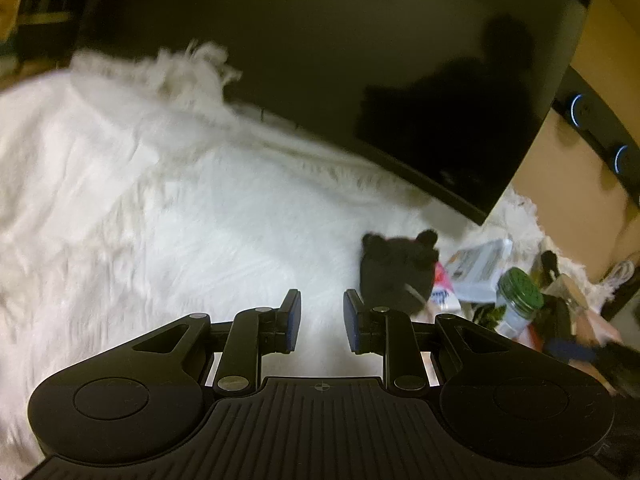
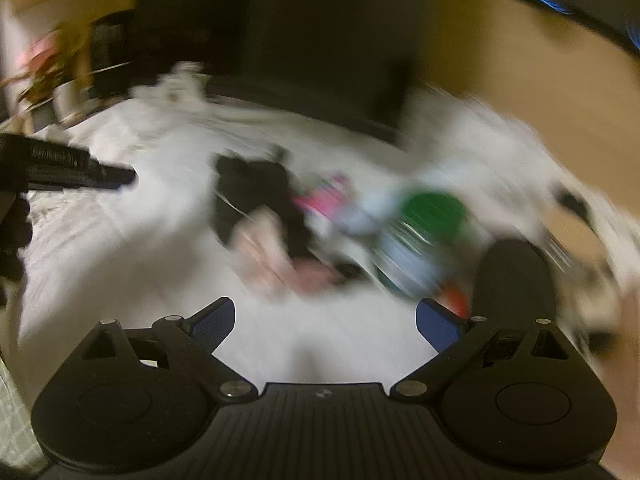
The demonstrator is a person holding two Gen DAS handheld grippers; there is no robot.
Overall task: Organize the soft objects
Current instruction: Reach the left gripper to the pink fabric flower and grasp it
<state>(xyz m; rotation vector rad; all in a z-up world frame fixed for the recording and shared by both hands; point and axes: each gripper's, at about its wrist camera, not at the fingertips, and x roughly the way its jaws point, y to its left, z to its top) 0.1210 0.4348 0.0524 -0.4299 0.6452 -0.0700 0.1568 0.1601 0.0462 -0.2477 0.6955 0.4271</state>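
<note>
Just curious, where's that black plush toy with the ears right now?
The black plush toy lies on the white furry blanket, right of the left gripper, beside the green-lidded jar.

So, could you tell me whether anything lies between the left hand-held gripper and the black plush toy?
Nothing visible does: only bare white furry blanket separates the open left hand-held gripper from the black plush toy with round ears just ahead-right.
</note>
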